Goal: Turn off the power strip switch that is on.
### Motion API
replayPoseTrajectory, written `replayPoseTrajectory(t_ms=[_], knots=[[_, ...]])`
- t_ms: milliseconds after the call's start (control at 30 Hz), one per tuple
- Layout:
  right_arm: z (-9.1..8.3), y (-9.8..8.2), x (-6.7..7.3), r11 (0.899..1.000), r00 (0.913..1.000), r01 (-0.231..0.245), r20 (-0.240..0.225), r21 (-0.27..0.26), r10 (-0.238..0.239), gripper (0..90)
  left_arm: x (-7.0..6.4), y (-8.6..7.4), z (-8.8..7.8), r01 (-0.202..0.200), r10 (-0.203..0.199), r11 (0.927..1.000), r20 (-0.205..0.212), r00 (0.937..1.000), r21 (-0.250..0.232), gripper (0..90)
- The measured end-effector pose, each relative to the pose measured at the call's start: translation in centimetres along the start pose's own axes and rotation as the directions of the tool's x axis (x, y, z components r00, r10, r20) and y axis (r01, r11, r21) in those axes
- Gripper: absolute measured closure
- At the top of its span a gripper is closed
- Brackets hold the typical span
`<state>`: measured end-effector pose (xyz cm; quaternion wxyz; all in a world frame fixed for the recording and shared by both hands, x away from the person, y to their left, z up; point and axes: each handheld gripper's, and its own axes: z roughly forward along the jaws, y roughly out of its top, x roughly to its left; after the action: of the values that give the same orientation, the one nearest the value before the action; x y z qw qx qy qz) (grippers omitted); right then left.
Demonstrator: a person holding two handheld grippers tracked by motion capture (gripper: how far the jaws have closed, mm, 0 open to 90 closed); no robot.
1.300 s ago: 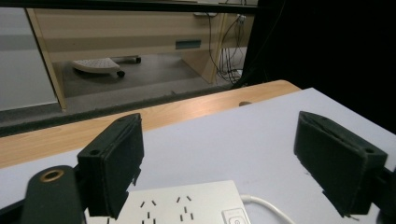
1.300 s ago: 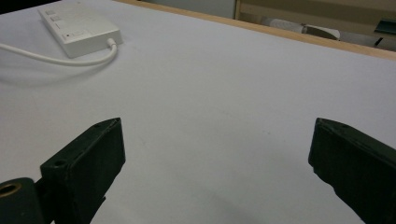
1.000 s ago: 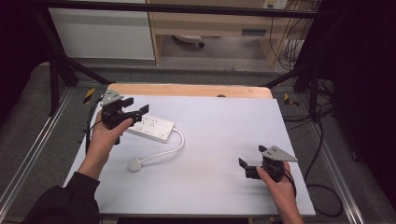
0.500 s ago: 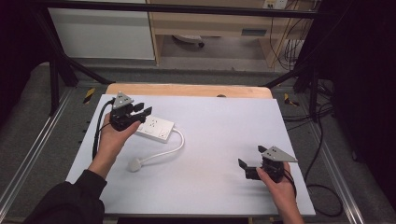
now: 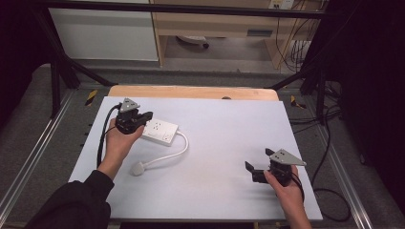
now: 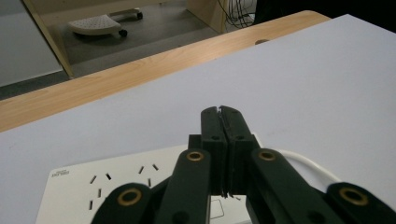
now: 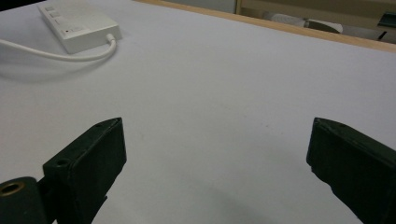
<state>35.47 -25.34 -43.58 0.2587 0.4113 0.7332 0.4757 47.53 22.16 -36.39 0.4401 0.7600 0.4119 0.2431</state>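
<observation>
A white power strip point(image 5: 160, 132) lies flat at the left of the white table, its socket slots facing up point(image 6: 93, 186). Its white cable point(image 5: 167, 155) curls toward me and ends in a plug point(image 5: 138, 169). My left gripper point(image 5: 145, 116) hovers low over the strip's left end. Its jaws have just been closing and now stand shut point(image 6: 220, 112), pad against pad, with nothing between them. My right gripper point(image 5: 249, 171) rests near the table's front right, open point(image 7: 217, 149) with bare table between its fingers. The strip point(image 7: 79, 25) lies far off in that gripper's view.
The white tabletop point(image 5: 229, 129) ends in a wooden strip point(image 5: 191, 92) along the far edge. Metal rails run along both sides of the table. A cabinet and a wheeled base point(image 5: 191, 42) stand on the floor behind.
My left gripper has sunk a little toward the power strip and its jaws have gone from open to shut. The right gripper has stayed where it was.
</observation>
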Motion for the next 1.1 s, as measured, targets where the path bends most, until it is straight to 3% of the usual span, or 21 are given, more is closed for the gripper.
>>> replayPoseTrajectory(t_ms=[467, 733, 1100], knots=[[0.4, -0.1, -0.1, 1.000, 1.0000, -0.006, 0.000, 0.009, 0.006, 5.3, 0.9, -0.8, 1.4, 0.012, -0.011, 0.9974, -0.016, 0.9998, 0.071, 89.9], [0.4, -0.1, -0.2, 1.000, 0.9999, -0.010, 0.008, 0.014, 0.010, 5.3, 1.2, -1.5, 1.9, -0.014, 0.018, 0.9918, -0.033, 0.9993, 0.127, 89.9], [0.3, -0.2, -0.1, 1.000, 0.9999, -0.006, 0.009, 0.012, 0.006, 5.1, 2.3, -2.3, 2.4, 0.025, -0.017, 0.9879, -0.052, 0.9985, 0.153, 89.9]])
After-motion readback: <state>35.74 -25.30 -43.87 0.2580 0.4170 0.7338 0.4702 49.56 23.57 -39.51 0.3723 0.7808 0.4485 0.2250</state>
